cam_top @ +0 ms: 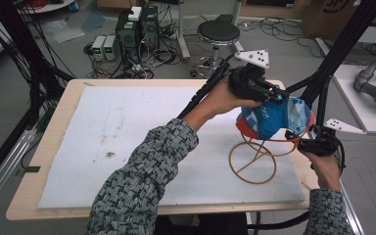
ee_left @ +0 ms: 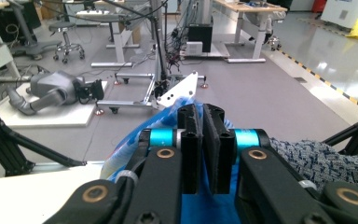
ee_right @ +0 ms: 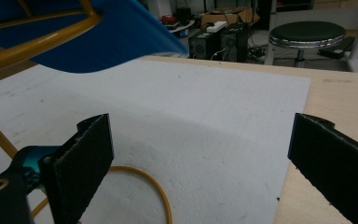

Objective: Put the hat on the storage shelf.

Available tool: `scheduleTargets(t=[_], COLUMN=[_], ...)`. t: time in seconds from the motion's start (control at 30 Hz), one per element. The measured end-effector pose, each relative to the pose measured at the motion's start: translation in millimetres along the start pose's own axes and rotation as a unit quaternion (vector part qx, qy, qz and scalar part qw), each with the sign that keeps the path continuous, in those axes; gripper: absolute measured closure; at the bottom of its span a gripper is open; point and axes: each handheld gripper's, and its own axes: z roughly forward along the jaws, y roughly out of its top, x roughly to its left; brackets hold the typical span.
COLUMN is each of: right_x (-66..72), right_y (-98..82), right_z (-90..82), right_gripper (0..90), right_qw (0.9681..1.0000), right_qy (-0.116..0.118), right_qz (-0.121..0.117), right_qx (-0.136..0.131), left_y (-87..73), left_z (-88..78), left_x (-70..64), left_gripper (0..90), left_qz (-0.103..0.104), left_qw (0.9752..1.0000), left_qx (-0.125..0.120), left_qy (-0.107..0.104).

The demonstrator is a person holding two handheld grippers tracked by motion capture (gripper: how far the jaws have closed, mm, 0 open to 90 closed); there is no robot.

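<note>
Left gripper (ee_left: 201,149) pinches the floppy blue-and-white fabric cap (cam_top: 274,117) on its yellow wire stand (cam_top: 252,161) — soft stuff, best grabbed by the edge — right gripper (ee_right: 200,163) gapes wide, empty.

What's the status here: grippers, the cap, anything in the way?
Left gripper shut on blue cap atop yellow wire stand. Right gripper open, empty, low beside the stand. White foam mat otherwise bare.

Matt white foam sheet (cam_top: 142,137), wooden table (cam_top: 54,142)
</note>
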Motion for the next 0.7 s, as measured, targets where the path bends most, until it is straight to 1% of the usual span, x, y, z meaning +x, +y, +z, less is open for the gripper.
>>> scheduleTargets(t=[0.03, 0.1, 0.13, 0.27, 0.37, 0.47, 0.53, 0.6, 0.7], right_x=[0.1, -0.1, 0.1, 0.2, -1.3, -3.8, -5.8, -7.1, -7.5], right_y=[0.0, 0.0, -0.1, -0.8, -1.0, -2.6, -3.9, -4.6, -5.1], right_z=[0.1, 0.2, 1.0, 1.7, 0.6, -2.9, -5.3, -6.6, -7.5], right_gripper=[6.4, 6.5, 6.4, 6.4, 6.5, 6.4, 6.4, 6.4, 6.4], right_qw=[1.0000, 1.0000, 1.0000, 1.0000, 1.0000, 1.0000, 1.0000, 1.0000, 1.0000], right_qy=[-0.001, 0.000, 0.000, -0.001, 0.000, -0.001, -0.003, -0.005, -0.007], right_qz=[0.001, 0.000, -0.002, -0.004, -0.002, -0.002, 0.003, 0.005, 0.004], right_qx=[0.000, 0.001, 0.001, 0.009, 0.001, 0.005, 0.004, 0.001, 0.006], left_y=[-1.0, -3.1, -4.2, -6.3, -6.7, -6.7, -7.2, -8.7, -11.8], left_z=[-0.1, -0.3, -0.8, -4.1, -7.1, -11.4, -14.6, -19.5, -30.0], left_x=[-0.2, 0.1, 0.6, 1.3, 1.7, 1.6, 1.4, 1.6, 2.8], left_gripper=[83.5, 83.4, 82.8, 76.6, 72.3, 70.7, 68.9, 66.7, 64.7], left_qz=[0.002, 0.002, 0.001, -0.001, -0.004, -0.006, -0.009, -0.011, -0.015], left_qw=[1.0000, 0.9999, 1.0000, 0.9999, 0.9999, 0.9998, 0.9996, 0.9994, 0.9988], left_qx=[0.003, 0.010, 0.008, 0.008, 0.010, 0.010, 0.011, 0.014, 0.023], left_qy=[-0.002, 0.002, 0.003, 0.006, 0.014, 0.019, 0.023, 0.030, 0.040])
